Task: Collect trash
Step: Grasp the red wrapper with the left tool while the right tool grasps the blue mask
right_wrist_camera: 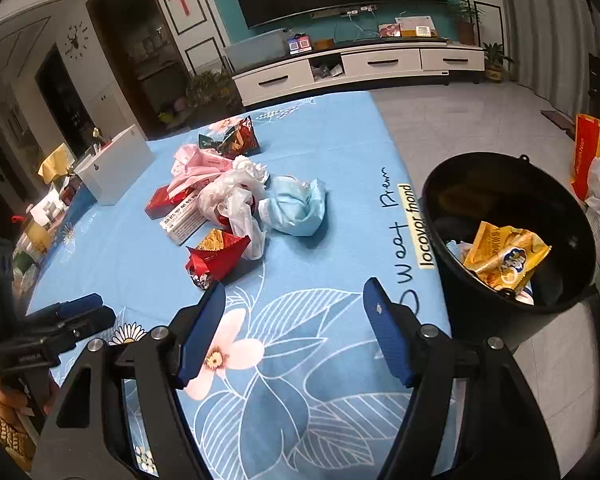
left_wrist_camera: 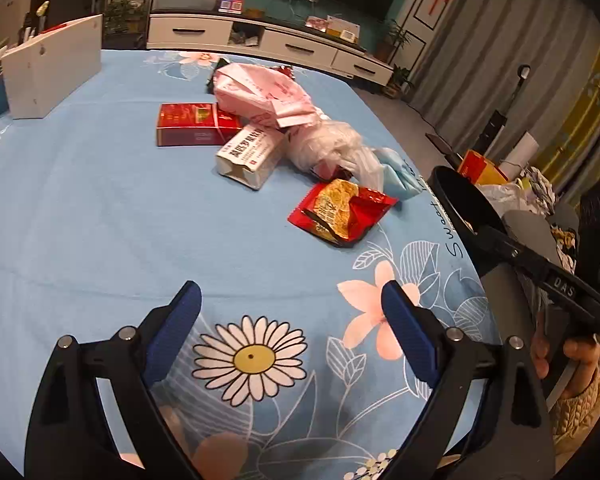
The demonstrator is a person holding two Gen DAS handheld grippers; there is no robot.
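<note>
Right wrist view: black bin stands beside the table's right edge, presumably for short drops. Right gripper and left gripper hover wide open, empty, near the red wrapper.

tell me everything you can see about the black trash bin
The black trash bin is a round, smooth, plastic-looking bucket, open-topped, standing on the tiled floor at the table's right edge. A small lug sticks up from its far rim. Inside lie a yellow snack wrapper and other scraps. Neither set of tongs touches it.
</note>
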